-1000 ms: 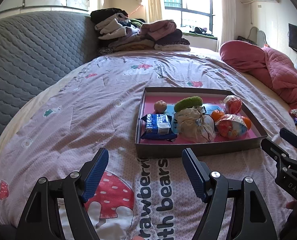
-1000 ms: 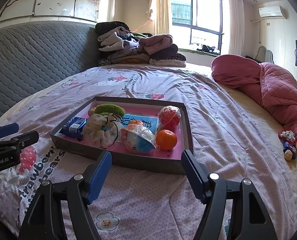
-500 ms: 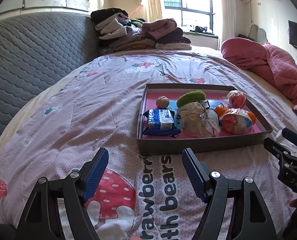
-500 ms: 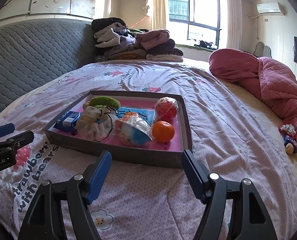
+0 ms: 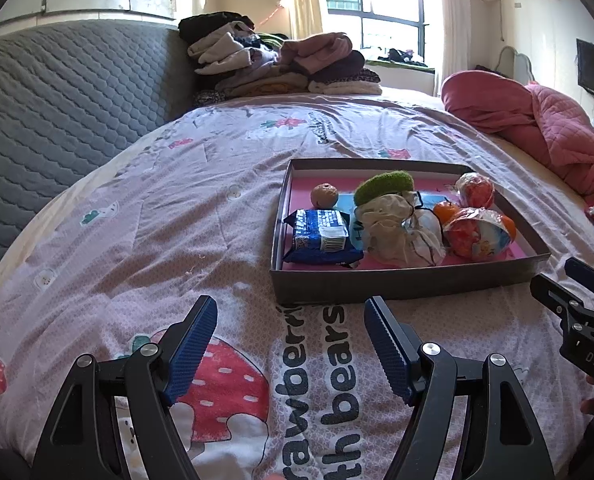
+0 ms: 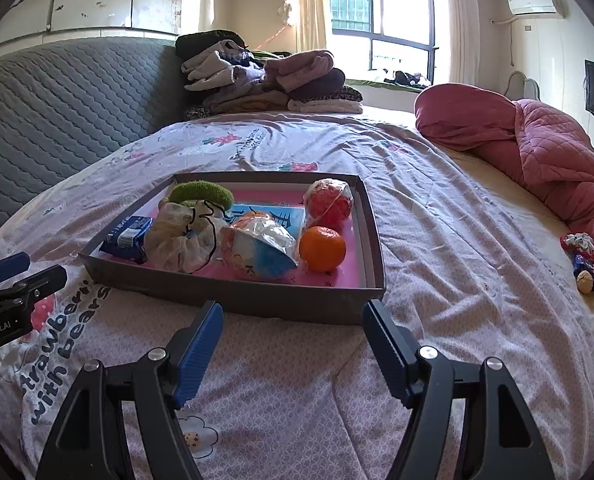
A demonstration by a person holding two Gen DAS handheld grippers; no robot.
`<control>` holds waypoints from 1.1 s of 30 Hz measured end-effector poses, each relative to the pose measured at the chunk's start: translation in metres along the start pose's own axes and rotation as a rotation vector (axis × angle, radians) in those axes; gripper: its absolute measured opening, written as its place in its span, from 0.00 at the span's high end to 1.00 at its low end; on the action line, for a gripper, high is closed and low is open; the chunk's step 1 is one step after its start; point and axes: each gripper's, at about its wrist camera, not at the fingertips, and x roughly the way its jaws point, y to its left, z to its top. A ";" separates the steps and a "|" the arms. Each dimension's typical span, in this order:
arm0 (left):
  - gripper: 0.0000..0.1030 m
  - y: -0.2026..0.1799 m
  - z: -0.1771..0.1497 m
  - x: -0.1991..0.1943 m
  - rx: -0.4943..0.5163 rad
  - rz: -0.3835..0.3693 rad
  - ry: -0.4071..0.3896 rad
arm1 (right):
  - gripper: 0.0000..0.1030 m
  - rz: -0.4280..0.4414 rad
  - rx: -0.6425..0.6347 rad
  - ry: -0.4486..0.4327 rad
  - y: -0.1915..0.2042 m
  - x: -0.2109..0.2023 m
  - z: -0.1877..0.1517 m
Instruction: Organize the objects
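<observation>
A shallow grey box with a pink floor (image 5: 397, 282) (image 6: 233, 294) lies on the bed. It holds a blue snack pack (image 5: 321, 236) (image 6: 127, 236), a cream cloth pouch (image 5: 397, 228) (image 6: 181, 240), a green fuzzy piece (image 5: 385, 186) (image 6: 201, 194), a small brown ball (image 5: 324, 195), a wrapped egg toy (image 5: 477, 234) (image 6: 257, 252), an orange (image 6: 322, 249) and a red netted ball (image 5: 475, 190) (image 6: 329, 202). My left gripper (image 5: 291, 344) is open and empty just before the box's near left corner. My right gripper (image 6: 293, 346) is open and empty before its near right side.
The bed has a pink strawberry-print cover (image 5: 157, 240). A grey quilted headboard (image 5: 57, 112) stands at the left. Folded clothes (image 5: 281, 64) pile at the far end. A pink quilt (image 6: 537, 152) and small toys (image 6: 585, 260) lie at the right.
Both grippers have drawn back slightly from the box and lifted a little; the box sits slightly farther in both views. Jaws stay open. Nothing in the box moved.
</observation>
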 end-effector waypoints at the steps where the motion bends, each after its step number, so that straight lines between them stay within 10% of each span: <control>1: 0.25 0.000 0.000 0.000 0.001 0.000 -0.002 | 0.31 0.000 0.001 0.001 0.000 0.000 0.000; 33: 0.25 -0.004 0.001 0.009 0.028 0.012 0.001 | 0.31 0.010 0.009 0.040 0.001 0.011 -0.003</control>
